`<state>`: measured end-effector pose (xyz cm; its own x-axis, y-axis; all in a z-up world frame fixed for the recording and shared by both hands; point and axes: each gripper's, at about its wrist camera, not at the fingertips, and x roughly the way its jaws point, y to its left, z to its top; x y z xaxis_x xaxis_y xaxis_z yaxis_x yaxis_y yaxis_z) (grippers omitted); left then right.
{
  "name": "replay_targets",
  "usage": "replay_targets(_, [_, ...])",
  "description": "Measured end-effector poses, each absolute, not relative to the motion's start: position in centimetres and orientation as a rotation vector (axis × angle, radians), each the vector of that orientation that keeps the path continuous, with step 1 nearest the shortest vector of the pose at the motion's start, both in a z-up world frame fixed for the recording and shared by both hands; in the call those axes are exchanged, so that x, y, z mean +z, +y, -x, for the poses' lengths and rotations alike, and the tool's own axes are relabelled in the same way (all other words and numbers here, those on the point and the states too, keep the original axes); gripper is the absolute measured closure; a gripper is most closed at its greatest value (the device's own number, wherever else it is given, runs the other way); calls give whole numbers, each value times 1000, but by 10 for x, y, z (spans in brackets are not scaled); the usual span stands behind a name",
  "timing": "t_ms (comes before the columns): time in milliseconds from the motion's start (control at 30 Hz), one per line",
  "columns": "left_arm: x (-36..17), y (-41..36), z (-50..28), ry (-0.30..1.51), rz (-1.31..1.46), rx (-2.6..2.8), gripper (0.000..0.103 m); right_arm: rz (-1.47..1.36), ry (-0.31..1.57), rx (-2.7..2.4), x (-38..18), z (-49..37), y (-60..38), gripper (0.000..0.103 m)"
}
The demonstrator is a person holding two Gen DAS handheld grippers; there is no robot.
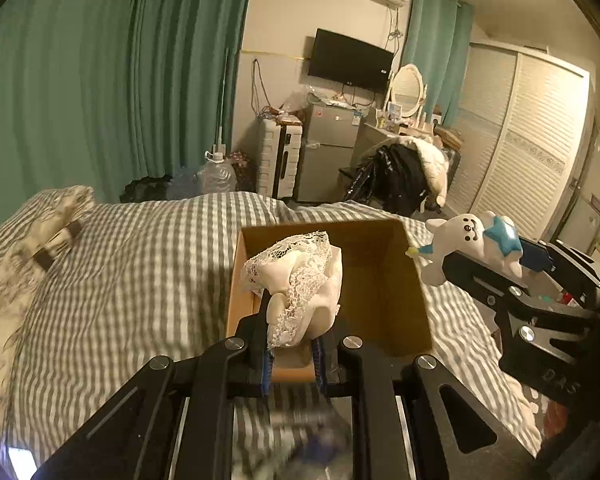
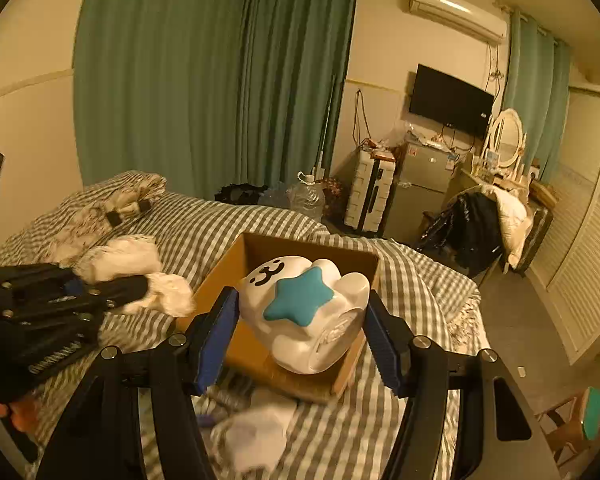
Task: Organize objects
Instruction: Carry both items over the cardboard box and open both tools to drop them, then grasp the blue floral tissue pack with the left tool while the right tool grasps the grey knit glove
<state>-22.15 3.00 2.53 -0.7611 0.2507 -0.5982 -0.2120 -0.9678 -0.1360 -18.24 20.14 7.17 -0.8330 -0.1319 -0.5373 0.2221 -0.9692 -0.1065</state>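
An open cardboard box (image 1: 384, 280) sits on the striped bed; it also shows in the right wrist view (image 2: 260, 256). My left gripper (image 1: 292, 344) is shut on a white lace cloth (image 1: 300, 280) and holds it over the box's near left side. It appears in the right wrist view (image 2: 112, 292) with the cloth (image 2: 168, 296) left of the box. My right gripper (image 2: 300, 328) is shut on a white seal toy with a teal star (image 2: 304, 312), above the box's near edge. The toy (image 1: 472, 240) shows right of the box in the left wrist view.
The grey checked bedding (image 1: 140, 264) covers the bed, with a rumpled pillow (image 2: 100, 208) at the far left. Loose white items (image 2: 256, 432) lie in front of the box. A suitcase, fridge, chair with clothes and wardrobe stand beyond the bed.
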Motion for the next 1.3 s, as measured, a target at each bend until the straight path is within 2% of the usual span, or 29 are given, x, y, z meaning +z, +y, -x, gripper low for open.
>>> replay_targets(267, [-34, 52, 306, -30, 1056, 2664, 87, -992, 198, -2823, 24, 290, 208, 41])
replay_targets(300, [-41, 55, 311, -16, 1061, 2659, 85, -1000, 181, -2821, 19, 296, 210, 41])
replay_targets(367, [-48, 57, 314, -9, 1069, 2660, 77, -995, 125, -2811, 12, 304, 215, 41])
replay_targets(400, [-52, 56, 315, -14, 1077, 2657, 64, -994, 107, -2805, 8, 300, 219, 33])
replay_targets(433, [-53, 57, 313, -18, 1082, 2661, 46, -990, 90, -2805, 7, 299, 221, 25])
replay_targets(467, [-54, 55, 311, -23, 1082, 2669, 41, -975, 78, -2815, 8, 296, 224, 16])
replay_targets(500, [-52, 52, 305, -24, 1076, 2684, 36, -964, 75, -2819, 10, 293, 228, 16])
replay_targets(667, [-26, 39, 275, -21, 1073, 2722, 35, -934, 91, -2841, 38, 263, 239, 15])
replay_targets(967, [66, 10, 169, -4, 917, 2843, 1, -806, 210, -2874, 122, 155, 227, 11])
replay_targets(1133, [73, -5, 122, 12, 921, 2864, 0, -786, 222, -2848, 140, 105, 217, 9])
replay_targets(1300, [43, -26, 88, -19, 990, 2891, 0, -795, 202, -2850, 124, 61, 214, 3])
